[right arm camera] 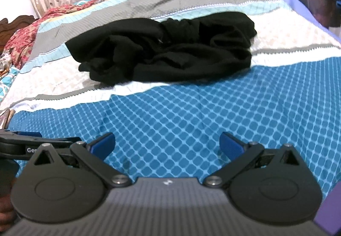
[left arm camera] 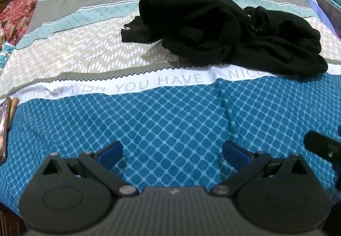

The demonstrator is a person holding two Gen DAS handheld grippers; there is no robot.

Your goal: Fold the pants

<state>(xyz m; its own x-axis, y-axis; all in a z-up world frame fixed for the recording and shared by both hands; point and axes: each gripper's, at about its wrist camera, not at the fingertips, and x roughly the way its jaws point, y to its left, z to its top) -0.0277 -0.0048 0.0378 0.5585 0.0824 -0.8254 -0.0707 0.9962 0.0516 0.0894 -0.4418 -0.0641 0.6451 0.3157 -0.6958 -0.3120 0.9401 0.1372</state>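
A bed (left arm camera: 170, 112) wears a patterned bedsheet (right arm camera: 181, 120) with blue diamond, white and grey bands. 1 pair of black pants (left arm camera: 223, 31) lies crumpled mid-bed, soft and knit-like. Nearer the foot edge, the left hand-held gripper (left arm camera: 172, 151) and the right hand-held gripper (right arm camera: 167, 143) hover wide open, both empty.

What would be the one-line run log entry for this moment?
phase: before grasp | black pants: crumpled heap on bedsheet, unfolded | left gripper: open, empty | right gripper: open, empty
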